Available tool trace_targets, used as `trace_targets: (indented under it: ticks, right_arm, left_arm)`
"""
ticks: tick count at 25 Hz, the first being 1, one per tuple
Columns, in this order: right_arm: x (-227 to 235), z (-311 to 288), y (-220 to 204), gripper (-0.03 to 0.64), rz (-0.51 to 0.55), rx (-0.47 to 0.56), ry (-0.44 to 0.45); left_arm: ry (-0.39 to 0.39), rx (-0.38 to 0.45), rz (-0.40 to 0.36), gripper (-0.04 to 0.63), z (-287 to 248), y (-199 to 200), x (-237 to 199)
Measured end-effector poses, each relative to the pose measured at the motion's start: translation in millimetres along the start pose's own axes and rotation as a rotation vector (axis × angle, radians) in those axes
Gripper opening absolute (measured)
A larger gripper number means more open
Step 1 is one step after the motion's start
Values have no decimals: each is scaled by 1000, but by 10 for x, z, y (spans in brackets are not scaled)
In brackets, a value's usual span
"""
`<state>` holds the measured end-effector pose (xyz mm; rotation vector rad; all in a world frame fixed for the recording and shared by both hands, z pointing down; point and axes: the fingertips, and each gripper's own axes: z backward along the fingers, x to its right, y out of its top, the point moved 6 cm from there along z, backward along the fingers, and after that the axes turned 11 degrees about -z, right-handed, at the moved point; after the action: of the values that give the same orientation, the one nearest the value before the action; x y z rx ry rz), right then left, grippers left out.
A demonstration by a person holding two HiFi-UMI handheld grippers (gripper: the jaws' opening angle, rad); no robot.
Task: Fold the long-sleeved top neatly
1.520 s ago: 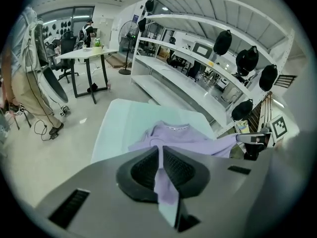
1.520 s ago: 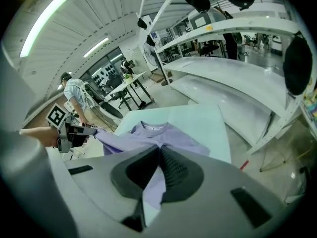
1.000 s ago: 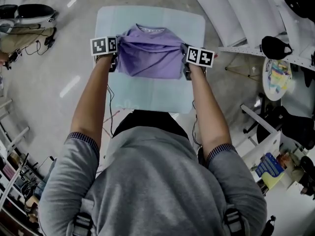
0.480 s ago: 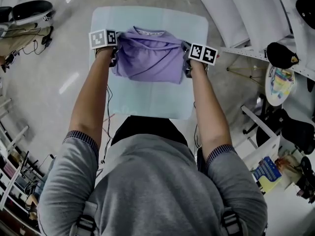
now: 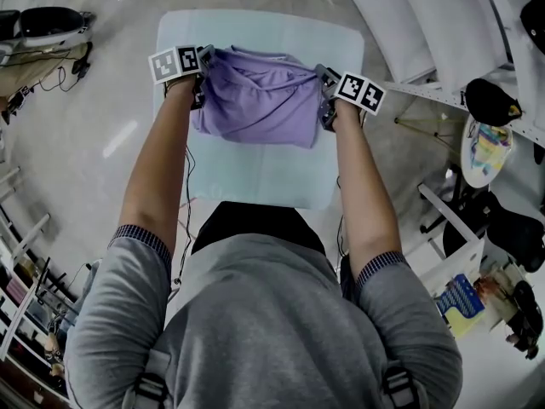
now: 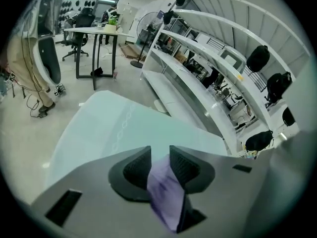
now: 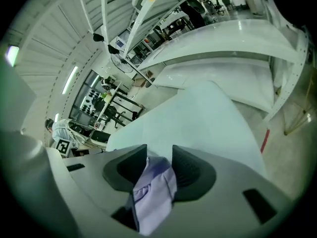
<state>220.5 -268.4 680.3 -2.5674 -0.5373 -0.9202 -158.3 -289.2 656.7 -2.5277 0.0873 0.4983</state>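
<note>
Now the fold lands on the table (image 5: pixel 255 173): left gripper (image 6: pixel 159 153) and right gripper (image 7: pixel 159 153) have just been opening, fingers half apart, top (image 5: pixel 255 100) loose between them. Next, probably back out cleanly.

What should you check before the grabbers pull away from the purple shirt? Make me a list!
1. The left gripper has let go: ok, its jaws have just been opening and the cloth hangs loose between them.
2. The right gripper has let go: ok, same there.
3. The shirt lies fully on the table: ok.
4. Fold smooth: not ok, creases bunch along its far edge.
5. Cloth clear of the jaws: not ok, it lies between both pairs.
</note>
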Motion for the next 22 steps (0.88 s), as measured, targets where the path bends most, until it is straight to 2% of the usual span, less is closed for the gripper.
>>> trace_targets:
  ticks: [4,9,13,17,22]
  right_arm:
    - [-6,52,102,198,29,29,-13]
    - [-82,141,54,227,129,8,-11]
    - [-286,328,-49,252,252,38,11]
    - [-541,624,-221,255,398,93,65]
    - [-970,1055,-516,256,525,157,79]
  left_arm:
    - [41,66,-26,160,84,121,-45]
    - [-2,131,-79,179,284,101,73]
    - [-31,169,-165,198,610,9,184]
    - [-43,200,-292,199,1034,-126,280]
    - [-70,233,-409,199,1600,-243,252]
